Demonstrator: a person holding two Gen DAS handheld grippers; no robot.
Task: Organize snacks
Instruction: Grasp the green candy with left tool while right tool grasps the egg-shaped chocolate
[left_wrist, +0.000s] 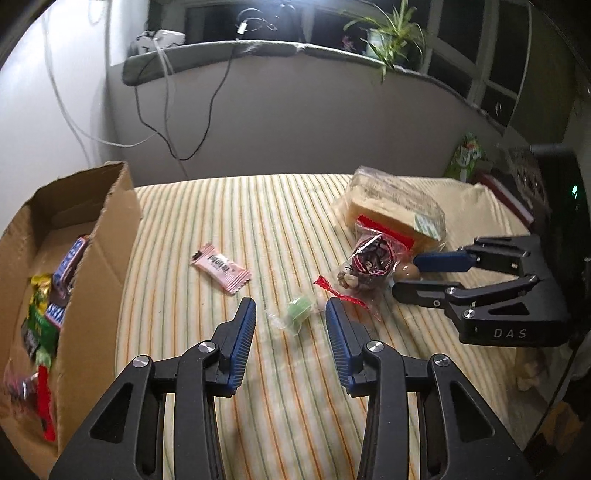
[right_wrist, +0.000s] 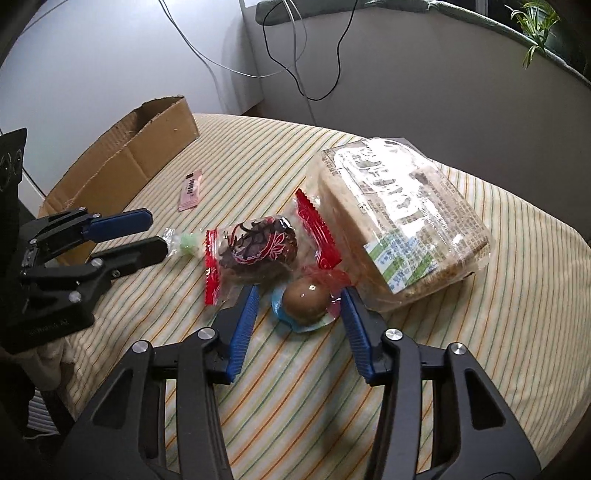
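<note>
My left gripper is open, its fingers on either side of a small green candy in clear wrap on the striped cloth; it also shows in the right wrist view. My right gripper is open around a brown egg in a clear pack, and shows in the left wrist view. A red-edged bag of dark snacks lies just beyond the egg. A pink wrapped bar lies near the cardboard box, which holds several snacks.
A large clear pack of pale crackers lies right of the egg. The striped table cloth ends at a wall with hanging cables. A green packet and dark equipment stand at far right.
</note>
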